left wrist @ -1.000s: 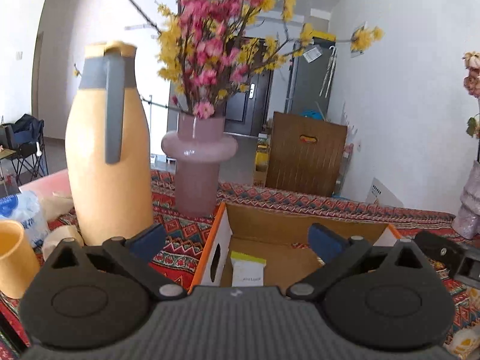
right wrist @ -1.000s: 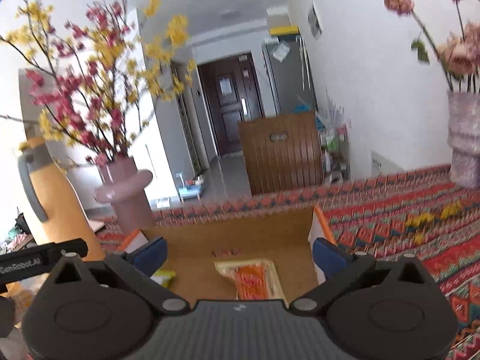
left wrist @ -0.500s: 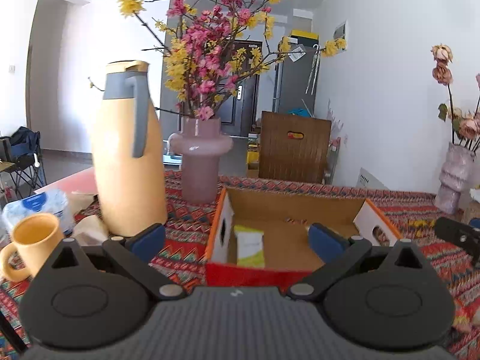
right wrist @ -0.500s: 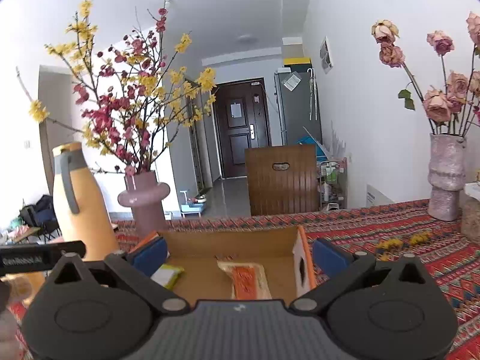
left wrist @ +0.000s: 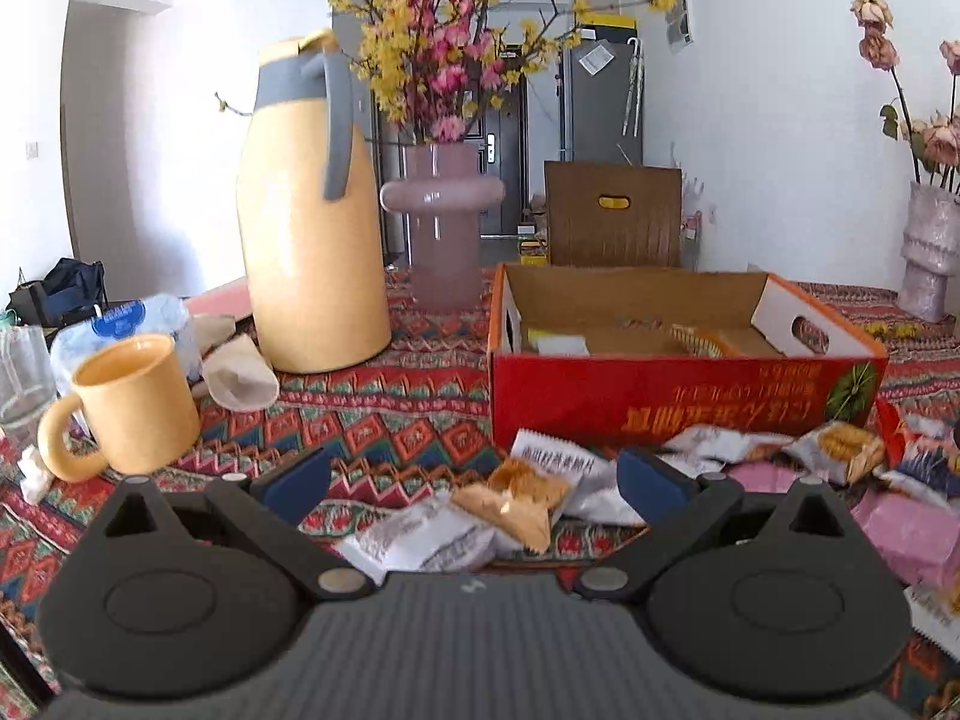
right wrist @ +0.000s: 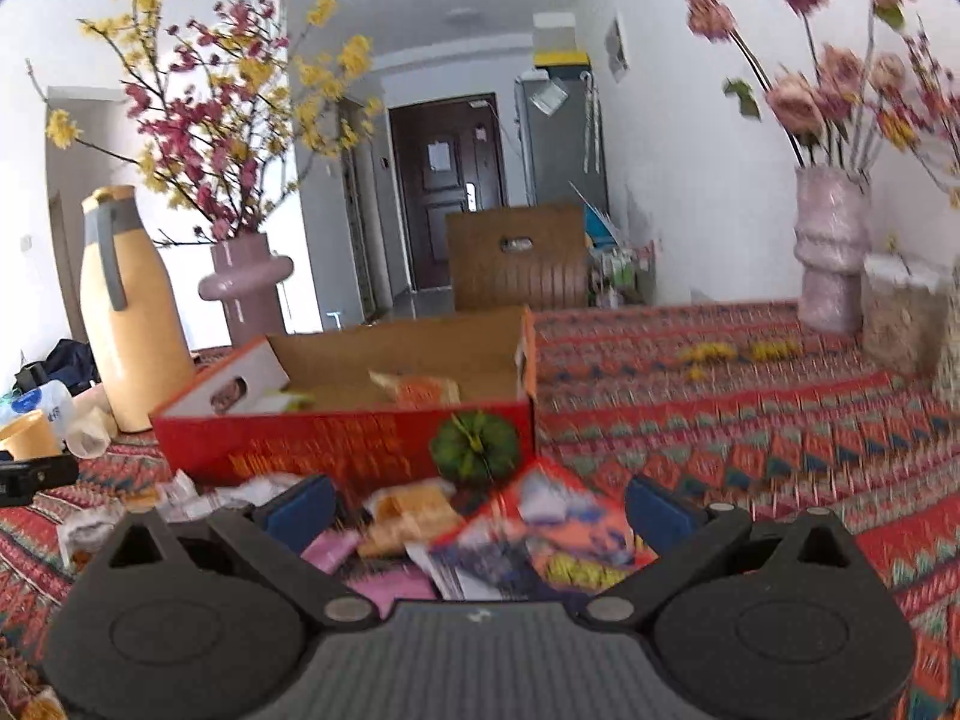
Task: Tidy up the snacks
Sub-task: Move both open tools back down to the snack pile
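A red cardboard box (left wrist: 672, 402) (right wrist: 336, 444) stands open on the patterned tablecloth, with a few snack packets lying inside. In front of it lies a loose pile of snack packets (left wrist: 510, 510) (right wrist: 414, 516), among them a red and blue bag (right wrist: 540, 534) and pink packs (left wrist: 894, 528). My left gripper (left wrist: 474, 480) is open, low over the white and orange packets near the box's front. My right gripper (right wrist: 477, 507) is open too, with the red and blue bag and other packets between and below its fingers. Neither holds anything.
Left of the box stand a tall yellow jug (left wrist: 312, 228), a pink vase of flowers (left wrist: 441, 222), a yellow mug (left wrist: 126, 408) and a water bottle (left wrist: 120, 330). A second vase (right wrist: 831, 252) and a jar (right wrist: 900, 312) stand at the far right.
Both grippers have pulled back and down from over the box to the pile in front of it. The box's red front and the loose packets have come into view.
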Action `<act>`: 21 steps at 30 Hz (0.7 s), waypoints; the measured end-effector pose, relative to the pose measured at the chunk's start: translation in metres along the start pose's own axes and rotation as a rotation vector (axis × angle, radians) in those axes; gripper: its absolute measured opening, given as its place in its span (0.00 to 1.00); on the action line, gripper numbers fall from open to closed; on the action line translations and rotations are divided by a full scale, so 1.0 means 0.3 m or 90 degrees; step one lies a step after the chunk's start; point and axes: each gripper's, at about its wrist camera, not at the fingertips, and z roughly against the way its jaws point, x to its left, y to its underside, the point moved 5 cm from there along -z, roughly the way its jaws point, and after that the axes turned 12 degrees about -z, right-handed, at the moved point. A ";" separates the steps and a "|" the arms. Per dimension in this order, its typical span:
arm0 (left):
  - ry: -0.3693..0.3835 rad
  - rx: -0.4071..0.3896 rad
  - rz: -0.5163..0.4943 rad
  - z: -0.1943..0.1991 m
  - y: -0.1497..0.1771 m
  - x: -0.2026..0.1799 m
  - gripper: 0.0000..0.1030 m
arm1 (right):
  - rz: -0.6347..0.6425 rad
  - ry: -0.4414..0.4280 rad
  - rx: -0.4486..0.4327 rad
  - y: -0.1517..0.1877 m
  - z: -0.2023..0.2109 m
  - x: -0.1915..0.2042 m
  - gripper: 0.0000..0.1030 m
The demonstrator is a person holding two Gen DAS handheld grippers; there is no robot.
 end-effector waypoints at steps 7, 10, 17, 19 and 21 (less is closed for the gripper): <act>0.002 0.012 0.000 -0.030 0.039 -0.015 1.00 | -0.024 0.030 0.010 0.069 -0.065 -0.048 1.00; 0.010 0.021 0.002 -0.046 0.042 -0.015 1.00 | -0.034 0.030 0.013 0.069 -0.076 -0.055 1.00; 0.010 0.022 0.018 -0.047 0.047 -0.003 1.00 | -0.036 0.039 0.001 0.057 -0.057 -0.057 1.00; 0.013 0.025 0.022 -0.051 0.048 -0.001 1.00 | -0.050 0.044 -0.015 0.038 -0.033 -0.074 1.00; 0.014 0.028 0.027 -0.052 0.049 0.003 1.00 | -0.062 0.057 -0.028 0.014 -0.013 -0.103 1.00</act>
